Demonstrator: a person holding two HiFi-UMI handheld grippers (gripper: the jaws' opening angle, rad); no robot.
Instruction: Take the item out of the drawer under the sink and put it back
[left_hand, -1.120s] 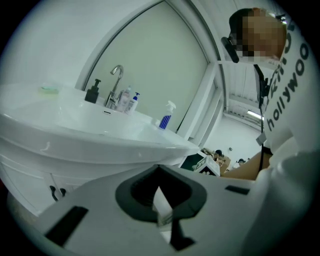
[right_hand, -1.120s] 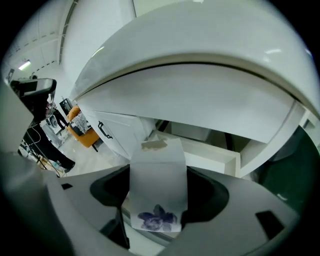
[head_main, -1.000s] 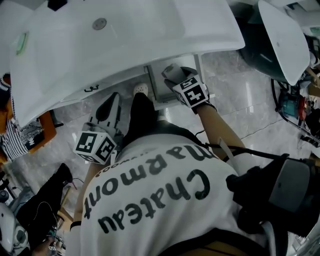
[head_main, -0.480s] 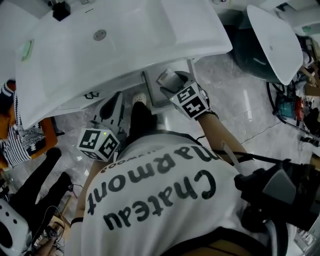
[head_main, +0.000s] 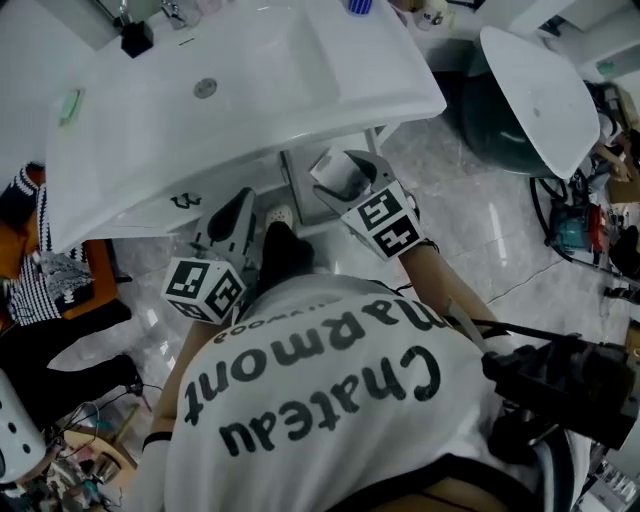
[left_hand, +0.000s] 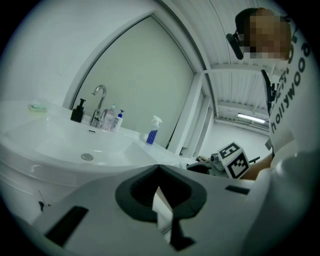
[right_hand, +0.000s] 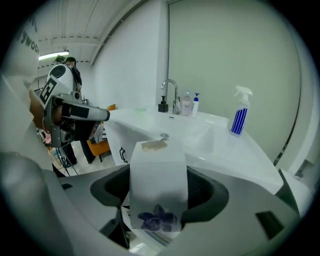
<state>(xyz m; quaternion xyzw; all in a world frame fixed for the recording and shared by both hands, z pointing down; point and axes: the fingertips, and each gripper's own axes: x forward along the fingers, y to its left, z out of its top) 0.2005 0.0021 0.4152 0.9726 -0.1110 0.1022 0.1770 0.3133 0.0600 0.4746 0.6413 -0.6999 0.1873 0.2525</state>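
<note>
White carton (right_hand: 157, 175), purple flower print low, taped top; upright, clamped in right tongs (right_hand: 158, 197); held off any surface.

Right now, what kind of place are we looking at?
Probably a bathroom mock-up in a lab or showroom rather than a home. There is a white sink with a faucet and a spray bottle on it. Another white basin stands nearby, with cables on the floor.
</note>
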